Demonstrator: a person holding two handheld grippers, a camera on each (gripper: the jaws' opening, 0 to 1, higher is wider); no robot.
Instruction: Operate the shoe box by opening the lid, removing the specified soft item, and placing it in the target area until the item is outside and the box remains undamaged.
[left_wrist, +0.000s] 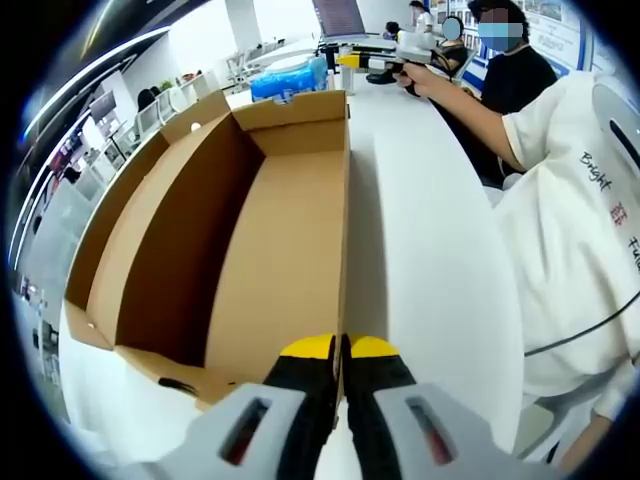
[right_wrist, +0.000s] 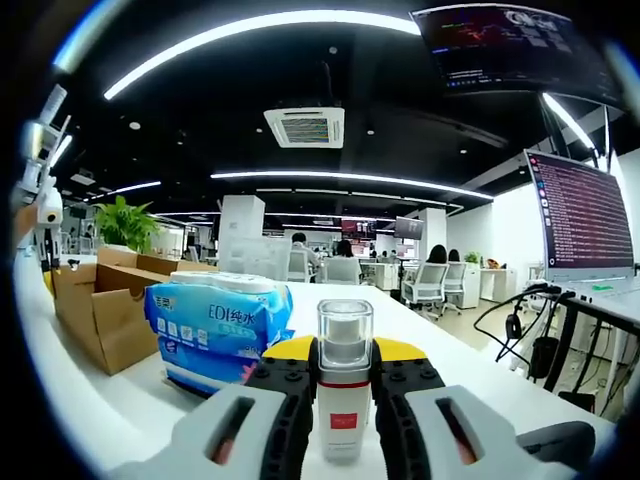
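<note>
Left gripper view has the left gripper (left_wrist: 340, 352) with its jaws pressed together on the near edge of the box (left_wrist: 250, 250), pinching the thin cardboard wall where the long side ends. That grip reads as a brace: it pins the box to the desk (left_wrist: 430, 250) so it will not slide or buckle while the other hand works. The box stands open, flaps (left_wrist: 200, 115) folded outward, and the floor that shows is bare cardboard; no soft item lies inside that I can see. Beyond its far end sits a blue pack (left_wrist: 285, 78), and further off the right gripper (left_wrist: 385, 62), held out in a person's hand (left_wrist: 420, 78) over the desk.

In the right gripper view, the right gripper (right_wrist: 344, 385) is clamped on a small bottle (right_wrist: 344, 385) with a clear cap and a red label, held upright between the jaws with its base at or near the desk; whether it touches I cannot tell. Just beside it to the left lies the pack of tissues (right_wrist: 222, 322), a soft blue wrapper with printing, resting on the desk outside the box and apart from it. If the tissues are the item meant, the removal looks done. The box shows behind at the left, walls straight and undamaged from here.
</note>
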